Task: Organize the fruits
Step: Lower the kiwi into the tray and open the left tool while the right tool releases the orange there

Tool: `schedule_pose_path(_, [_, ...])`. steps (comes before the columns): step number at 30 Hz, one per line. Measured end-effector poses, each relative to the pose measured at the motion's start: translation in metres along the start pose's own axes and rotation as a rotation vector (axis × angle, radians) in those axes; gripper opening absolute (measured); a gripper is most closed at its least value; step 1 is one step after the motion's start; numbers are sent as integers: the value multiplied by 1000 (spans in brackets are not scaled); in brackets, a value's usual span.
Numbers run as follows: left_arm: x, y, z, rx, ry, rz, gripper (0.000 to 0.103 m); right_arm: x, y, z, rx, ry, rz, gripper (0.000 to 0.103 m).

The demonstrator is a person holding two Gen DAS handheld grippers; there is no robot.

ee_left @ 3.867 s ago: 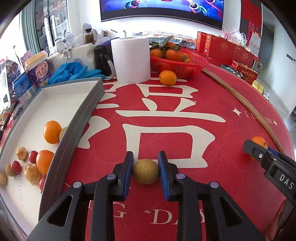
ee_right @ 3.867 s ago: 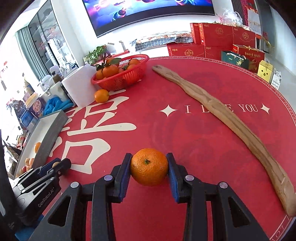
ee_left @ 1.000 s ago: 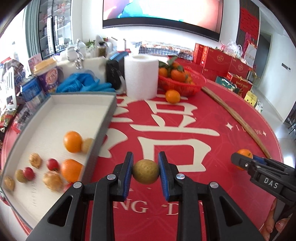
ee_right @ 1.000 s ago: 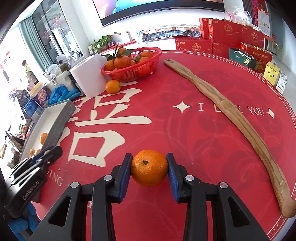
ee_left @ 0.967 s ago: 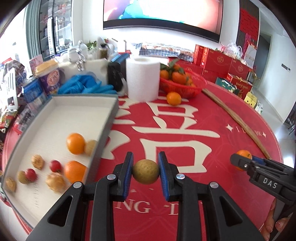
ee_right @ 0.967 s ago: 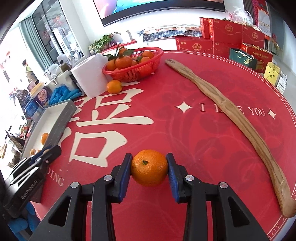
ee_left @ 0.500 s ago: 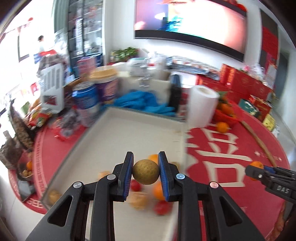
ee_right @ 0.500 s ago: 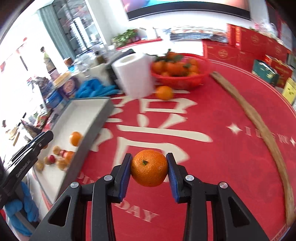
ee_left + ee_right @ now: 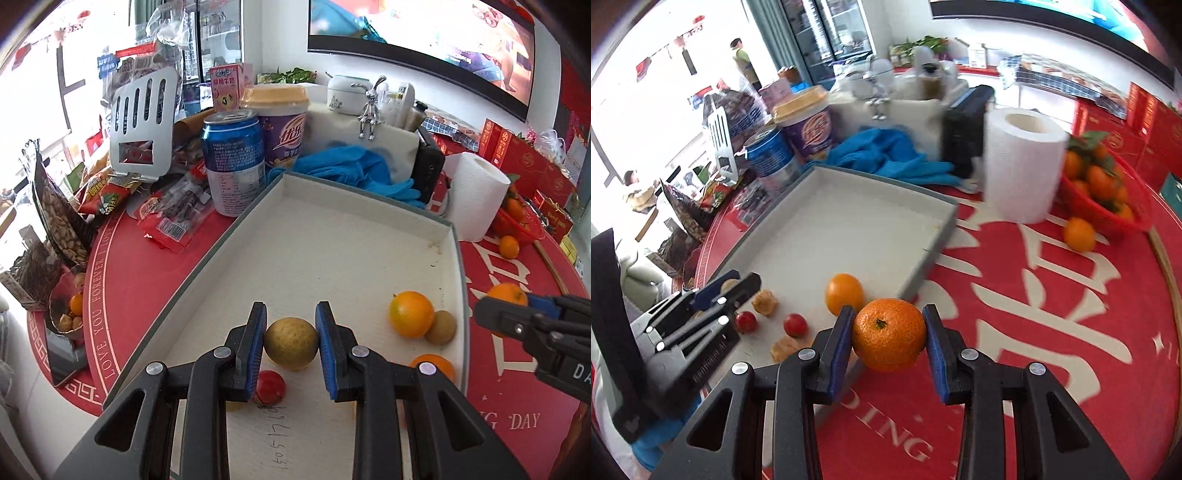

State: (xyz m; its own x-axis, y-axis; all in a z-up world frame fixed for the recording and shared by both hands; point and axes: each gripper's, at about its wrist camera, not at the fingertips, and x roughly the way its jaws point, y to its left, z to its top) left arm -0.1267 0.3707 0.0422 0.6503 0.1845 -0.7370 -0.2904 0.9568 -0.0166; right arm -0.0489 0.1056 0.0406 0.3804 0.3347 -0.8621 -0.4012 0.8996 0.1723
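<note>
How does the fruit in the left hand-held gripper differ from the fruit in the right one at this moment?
The left hand-held gripper holds a dull yellow-brown fruit; the right hand-held gripper holds a bright orange tangerine with a green stem scar. The yellow-brown fruit is over the tray; the tangerine is by the tray's rim, over the red tablecloth. Both are round and clamped between blue pads.

Ahead of me and up to the right, a large wall screen [image 9: 424,33] hangs on a white wall [image 9: 280,40]. Further left, past the clutter, glass-fronted cabinets [image 9: 218,33] stand against a teal curtain [image 9: 768,40]. Strong daylight pours in from windows [image 9: 44,92] at my far left, washing that side out. Stacked red gift boxes [image 9: 517,155] line the far right. Below everything spreads a round red table cover [image 9: 1052,314] with pale lettering.
</note>
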Motion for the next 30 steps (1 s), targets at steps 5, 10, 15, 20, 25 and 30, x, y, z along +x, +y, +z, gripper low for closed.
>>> schedule_pose_path(5, [9,0,3,2,14,8,30,19,9,13,-17,27,-4,38])
schedule_pose_path(10, [18,1,3,-3,41,12,30,37,16,20,-34,65,-7,39])
schedule_pose_path(15, [22,2,4,-9,57,10,37,45,19,27,-43,74,-16,39])
schedule_pose_path(20, [16,2,6,-10,37,14,82,40,20,33,-48,63,-7,63])
schedule_pose_path(25, [12,2,6,-2,48,24,87,32,25,35,-62,61,-4,91])
schedule_pose_path(30, [4,4,6,-1,49,46,103,14,27,33,-95,38,-29,103])
